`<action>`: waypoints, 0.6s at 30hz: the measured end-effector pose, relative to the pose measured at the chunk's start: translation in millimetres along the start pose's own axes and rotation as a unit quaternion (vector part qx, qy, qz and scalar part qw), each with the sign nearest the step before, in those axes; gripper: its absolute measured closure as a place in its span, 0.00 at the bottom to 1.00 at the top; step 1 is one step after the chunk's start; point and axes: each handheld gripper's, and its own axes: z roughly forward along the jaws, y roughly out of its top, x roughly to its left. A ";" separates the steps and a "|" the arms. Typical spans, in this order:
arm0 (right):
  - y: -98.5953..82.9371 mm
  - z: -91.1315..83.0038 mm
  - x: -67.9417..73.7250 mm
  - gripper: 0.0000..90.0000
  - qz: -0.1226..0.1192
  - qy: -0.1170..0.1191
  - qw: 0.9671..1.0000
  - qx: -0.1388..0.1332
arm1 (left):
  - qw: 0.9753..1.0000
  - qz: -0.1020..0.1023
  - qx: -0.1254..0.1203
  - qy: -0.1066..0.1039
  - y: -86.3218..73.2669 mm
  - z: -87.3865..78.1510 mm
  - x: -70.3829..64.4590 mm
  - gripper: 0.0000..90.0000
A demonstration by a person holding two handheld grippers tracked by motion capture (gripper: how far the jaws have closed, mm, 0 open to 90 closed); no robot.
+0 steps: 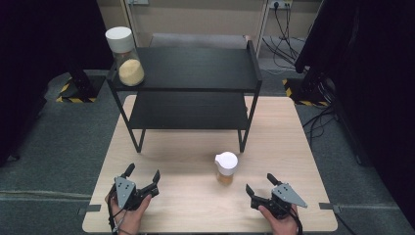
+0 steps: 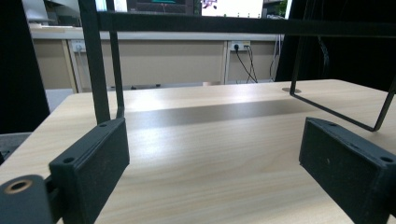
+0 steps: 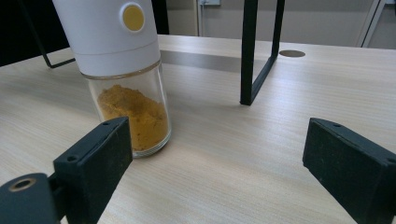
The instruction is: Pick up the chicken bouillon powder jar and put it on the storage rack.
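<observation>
down at the near edge of the wooden table [image 1: 195,205] the person's two hands hold a gripper each. the left gripper [image 1: 143,175] sits low over the near left part of the board, its jaws spread wide with nothing between them; in the left gripper view those jaws frame bare wood and the legs of the rack. the right gripper [image 1: 260,184] rests near the front right, jaws likewise spread apart and holding nothing.

just ahead of the right gripper and a little to its left stands the small spice jar [image 1: 226,168], upright on the table, clear glass with a white cap and orange-brown powder in the bottom. in the right gripper view the small spice jar [image 3: 126,74] stands close to the left-hand jaw of that view, not between the two and not touched.

farther back is the black two-tier rack [image 1: 191,90], its front right leg just beyond the jar. on its top shelf, at the far left corner, stands a taller jar [image 1: 125,56] with a white lid and pale yellow grains.
</observation>
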 end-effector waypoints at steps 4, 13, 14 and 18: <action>-0.2 0.0 0.0 0.10 -0.001 0.000 1.000 0.000 | 1.000 -0.003 0.009 0.001 -2.7 1.9 1.3 0.09; 0.0 0.0 0.5 0.10 -0.001 -0.001 1.000 0.000 | 1.000 -0.009 0.025 0.002 -4.6 4.7 3.1 0.09; 0.1 0.1 0.6 0.10 -0.001 -0.001 1.000 0.000 | 1.000 -0.010 0.026 0.000 -4.0 5.1 3.8 0.08; -0.3 0.0 1.4 0.09 -0.002 -0.002 1.000 -0.001 | 1.000 -0.013 0.024 -0.001 -5.0 4.2 4.9 0.08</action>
